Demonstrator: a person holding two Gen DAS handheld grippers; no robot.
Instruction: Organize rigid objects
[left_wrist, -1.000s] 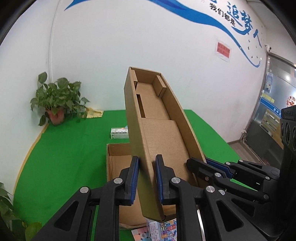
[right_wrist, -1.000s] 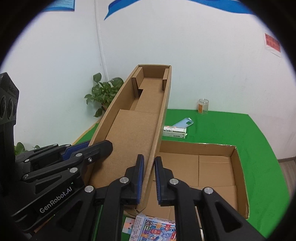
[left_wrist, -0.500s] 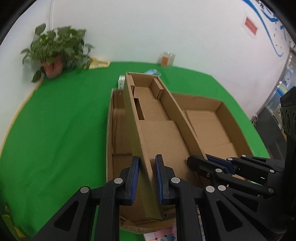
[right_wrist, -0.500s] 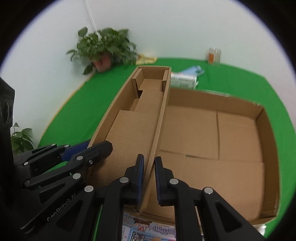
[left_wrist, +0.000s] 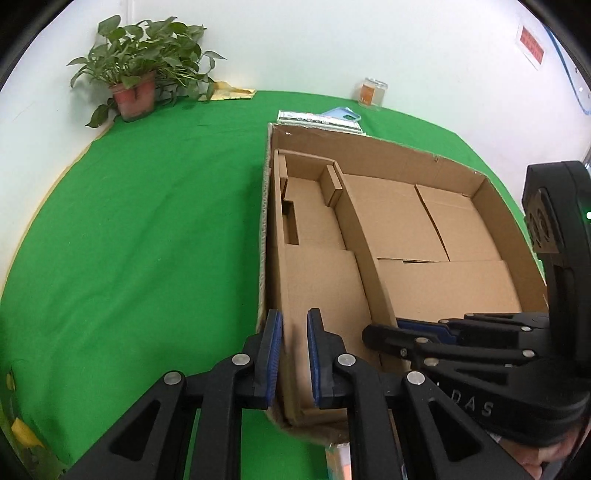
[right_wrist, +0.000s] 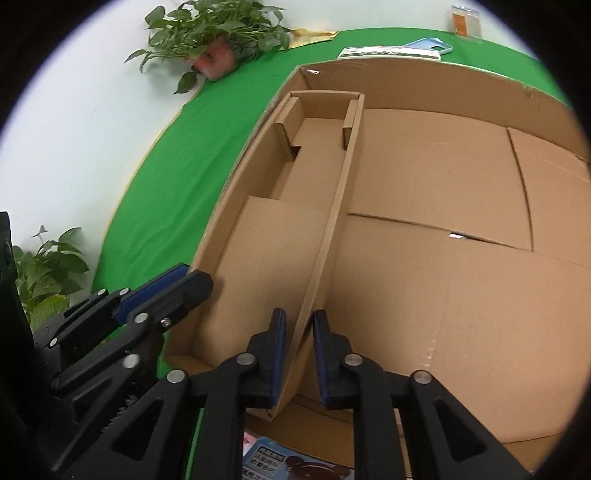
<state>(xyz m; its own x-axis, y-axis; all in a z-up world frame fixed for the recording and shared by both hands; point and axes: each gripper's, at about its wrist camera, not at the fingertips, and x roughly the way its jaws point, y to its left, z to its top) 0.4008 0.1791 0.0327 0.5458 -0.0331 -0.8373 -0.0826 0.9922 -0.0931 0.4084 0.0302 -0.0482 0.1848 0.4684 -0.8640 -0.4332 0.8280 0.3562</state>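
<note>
A long narrow cardboard tray lies along the left side inside a large open cardboard box. The tray and the box also show in the right wrist view. My left gripper has its jaws either side of the tray's left wall and the box's left wall, with a small gap showing. My right gripper straddles the tray's right wall, pads slightly apart from it.
A green cloth covers the table. A potted plant stands at the back left. A flat packet, a blue phone case and a glass jar lie behind the box. A printed booklet lies at the near edge.
Both grippers have lowered the tray from tilted in the air down flat into the left side of the big box. Both sets of jaws have eased open a little.
</note>
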